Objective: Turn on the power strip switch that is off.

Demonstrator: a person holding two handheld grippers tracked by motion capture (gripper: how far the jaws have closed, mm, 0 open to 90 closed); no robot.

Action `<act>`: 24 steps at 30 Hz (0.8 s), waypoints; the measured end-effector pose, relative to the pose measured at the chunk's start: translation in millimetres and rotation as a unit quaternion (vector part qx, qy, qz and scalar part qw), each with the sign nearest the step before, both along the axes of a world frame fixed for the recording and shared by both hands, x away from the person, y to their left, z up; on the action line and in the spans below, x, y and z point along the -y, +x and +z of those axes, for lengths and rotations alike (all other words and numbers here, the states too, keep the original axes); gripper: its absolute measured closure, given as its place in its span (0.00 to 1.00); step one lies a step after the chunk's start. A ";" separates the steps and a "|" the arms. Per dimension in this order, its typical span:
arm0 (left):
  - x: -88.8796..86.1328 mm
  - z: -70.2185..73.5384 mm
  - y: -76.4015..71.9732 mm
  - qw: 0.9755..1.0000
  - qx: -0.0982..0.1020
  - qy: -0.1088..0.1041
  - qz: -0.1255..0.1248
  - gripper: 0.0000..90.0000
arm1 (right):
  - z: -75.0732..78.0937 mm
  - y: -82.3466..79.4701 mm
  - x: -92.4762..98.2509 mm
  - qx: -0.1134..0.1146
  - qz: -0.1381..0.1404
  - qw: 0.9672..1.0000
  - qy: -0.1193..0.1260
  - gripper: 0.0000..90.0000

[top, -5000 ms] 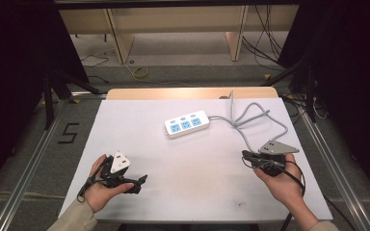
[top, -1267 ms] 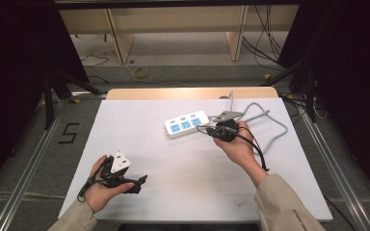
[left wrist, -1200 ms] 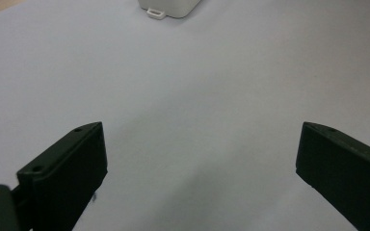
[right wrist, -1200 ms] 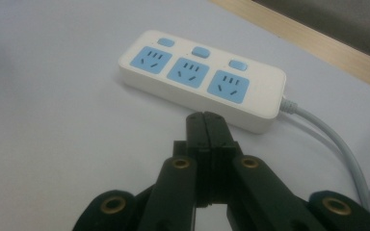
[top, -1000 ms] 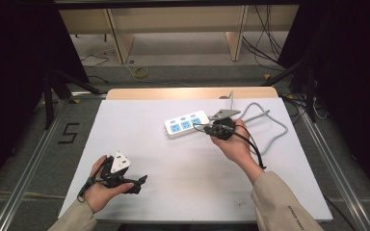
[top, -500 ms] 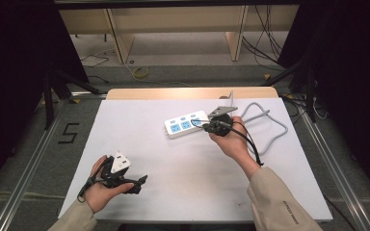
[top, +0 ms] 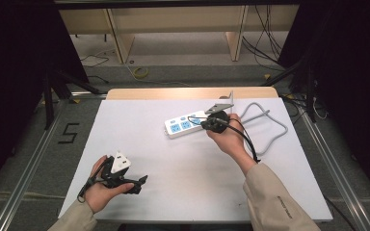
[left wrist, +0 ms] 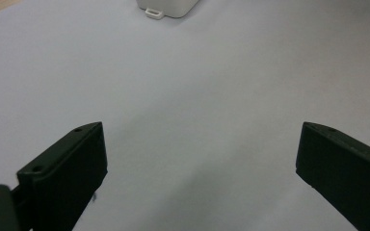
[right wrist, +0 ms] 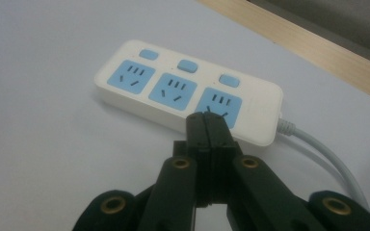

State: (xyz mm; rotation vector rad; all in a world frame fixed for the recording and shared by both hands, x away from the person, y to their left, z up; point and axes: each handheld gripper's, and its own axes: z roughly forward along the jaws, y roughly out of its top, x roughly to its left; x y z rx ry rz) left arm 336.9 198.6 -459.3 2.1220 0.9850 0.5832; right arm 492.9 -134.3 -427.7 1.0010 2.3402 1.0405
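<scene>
Right tool, jaws pressed together and empty, hovers at the power strip socket nearest its cable, apparently poised to press; left tool gapes idle.

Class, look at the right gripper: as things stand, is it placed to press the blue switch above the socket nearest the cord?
Probably yes. The right gripper, fingers shut together, points at the power strip by that socket, and nothing lies between it and the blue switch.

We see a white power strip with three blue sockets lying flat, just above frame centre.
</scene>
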 end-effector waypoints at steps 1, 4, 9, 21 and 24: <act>0.1 0.0 -0.2 1.000 -0.001 -0.001 0.001 0.04 | 0.2 0.8 -0.6 -0.001 0.000 1.000 0.000 1.00; 0.2 0.1 -0.1 1.000 -0.001 0.000 0.000 0.04 | 0.0 2.7 -2.1 -0.002 -0.002 1.000 -0.001 1.00; 0.4 0.0 -0.2 1.000 -0.001 0.001 0.000 0.04 | -1.4 6.6 -5.1 -0.003 -0.002 1.000 -0.003 1.00; 0.9 -0.2 -0.5 1.000 0.000 -0.002 0.000 0.04 | -2.4 12.4 -10.6 -0.007 -0.005 1.000 -0.008 1.00; 0.9 -0.3 -0.5 1.000 -0.001 -0.002 0.000 0.04 | -2.4 13.8 -11.5 -0.008 -0.006 1.000 -0.008 1.00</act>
